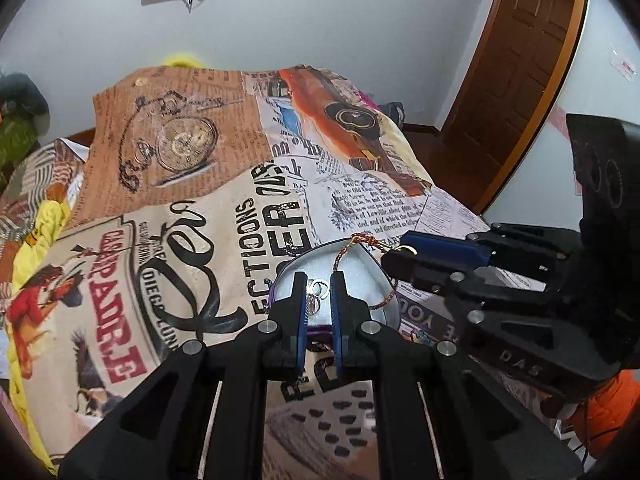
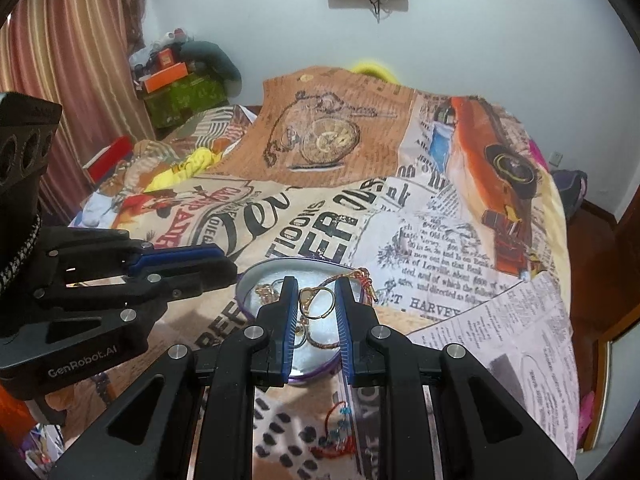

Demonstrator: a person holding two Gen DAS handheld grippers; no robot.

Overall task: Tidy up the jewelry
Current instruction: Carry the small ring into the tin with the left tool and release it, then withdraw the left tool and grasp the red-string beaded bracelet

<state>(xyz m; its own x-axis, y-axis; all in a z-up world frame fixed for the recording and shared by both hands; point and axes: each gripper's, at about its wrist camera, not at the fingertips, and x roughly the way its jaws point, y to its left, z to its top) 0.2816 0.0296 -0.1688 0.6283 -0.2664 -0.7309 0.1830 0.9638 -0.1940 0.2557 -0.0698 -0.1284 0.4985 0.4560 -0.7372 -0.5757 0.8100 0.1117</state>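
A round silver tin with a purple rim (image 1: 360,276) (image 2: 320,344) lies on the printed bedspread. It holds gold rings (image 2: 316,302), a chain and a braided red-gold cord (image 1: 352,248) (image 2: 362,276) that hangs over its far rim. My left gripper (image 1: 319,280) hovers over the tin, its jaws slightly apart around small silver rings (image 1: 318,290); I cannot tell if they grip. My right gripper (image 2: 317,286) hangs open over the tin, framing the gold rings without touching. In the left wrist view the right gripper's fingers (image 1: 436,252) reach in from the right.
A red thread bracelet with blue beads (image 2: 336,432) lies on the bedspread near me. The bedspread (image 1: 200,200) (image 2: 460,240) covers a bed. A wooden door (image 1: 516,60) stands at the right. Boxes and clutter (image 2: 180,88) sit by a striped curtain (image 2: 72,60).
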